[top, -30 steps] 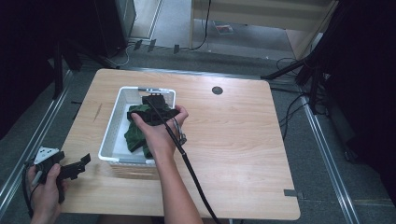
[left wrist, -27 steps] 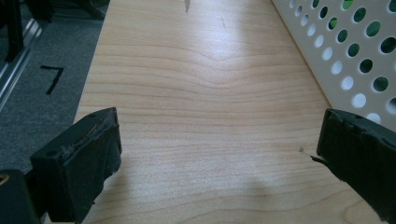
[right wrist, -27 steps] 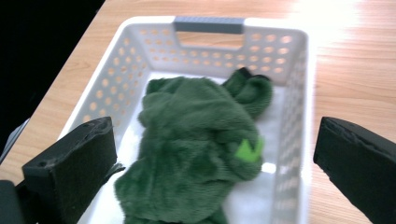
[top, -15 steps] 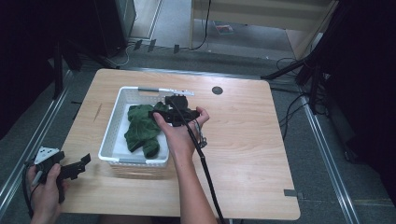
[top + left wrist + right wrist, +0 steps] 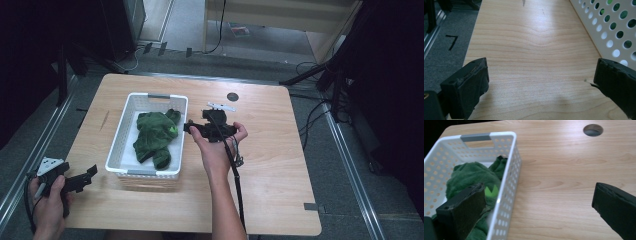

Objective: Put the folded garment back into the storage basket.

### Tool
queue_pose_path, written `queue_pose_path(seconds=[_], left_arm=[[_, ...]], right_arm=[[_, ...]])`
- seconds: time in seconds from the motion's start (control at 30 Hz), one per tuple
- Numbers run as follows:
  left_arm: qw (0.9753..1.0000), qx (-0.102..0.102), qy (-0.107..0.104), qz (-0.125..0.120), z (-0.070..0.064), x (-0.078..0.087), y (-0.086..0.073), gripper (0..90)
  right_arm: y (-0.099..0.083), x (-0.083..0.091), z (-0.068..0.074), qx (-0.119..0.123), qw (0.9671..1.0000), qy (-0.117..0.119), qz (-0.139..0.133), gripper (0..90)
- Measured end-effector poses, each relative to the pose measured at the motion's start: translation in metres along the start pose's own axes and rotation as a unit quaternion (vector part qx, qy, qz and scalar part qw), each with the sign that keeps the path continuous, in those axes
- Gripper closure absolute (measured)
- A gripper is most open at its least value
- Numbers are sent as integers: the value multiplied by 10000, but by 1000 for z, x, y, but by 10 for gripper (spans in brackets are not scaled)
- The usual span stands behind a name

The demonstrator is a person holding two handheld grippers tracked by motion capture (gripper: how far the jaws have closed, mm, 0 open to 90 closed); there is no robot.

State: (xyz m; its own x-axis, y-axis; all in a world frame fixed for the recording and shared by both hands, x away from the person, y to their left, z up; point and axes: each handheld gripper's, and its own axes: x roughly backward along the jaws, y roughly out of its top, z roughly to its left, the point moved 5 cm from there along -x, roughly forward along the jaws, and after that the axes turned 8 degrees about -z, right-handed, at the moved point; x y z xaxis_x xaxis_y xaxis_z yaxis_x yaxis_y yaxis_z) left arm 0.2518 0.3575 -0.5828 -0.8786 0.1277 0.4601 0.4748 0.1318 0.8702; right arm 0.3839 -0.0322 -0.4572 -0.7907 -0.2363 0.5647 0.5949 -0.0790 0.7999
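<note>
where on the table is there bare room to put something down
The widest bare patch is the right part of the table, from the white basket to the right edge, below the round hole; the right gripper hangs by the basket. A narrow strip runs left of the basket. The basket is crowded with green cloth.

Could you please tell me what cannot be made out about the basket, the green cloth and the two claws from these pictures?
- Basket floor: largely covered by the green cloth in the high view.
- Cloth's lower part: hidden behind the basket wall and one jaw of the right claw in the right gripper view.
- What kind of item the cloth is: too crumpled to tell.
- Left claw: jaw bases cut off by the bottom edge of the left gripper view.
</note>
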Motion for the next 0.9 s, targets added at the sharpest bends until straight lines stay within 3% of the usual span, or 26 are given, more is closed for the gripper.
queue_pose_path(seconds=[0.03,0.1,0.37,0.9], left_arm=[[10000,7,2,-5,0,0,0,7],[10000,3,-3,4,0,0,0,7],[10000,23,-16,-2,0,0,0,7],[10000,1,-11,20,0,0,0,7]], right_arm=[[-1,2,-8,4,10000,-21,-15,0],[-2,3,-11,-37,10000,-39,-9,0],[-11,12,-46,-61,9998,-150,-78,0],[-27,26,-94,-76,9993,-300,-227,0]])
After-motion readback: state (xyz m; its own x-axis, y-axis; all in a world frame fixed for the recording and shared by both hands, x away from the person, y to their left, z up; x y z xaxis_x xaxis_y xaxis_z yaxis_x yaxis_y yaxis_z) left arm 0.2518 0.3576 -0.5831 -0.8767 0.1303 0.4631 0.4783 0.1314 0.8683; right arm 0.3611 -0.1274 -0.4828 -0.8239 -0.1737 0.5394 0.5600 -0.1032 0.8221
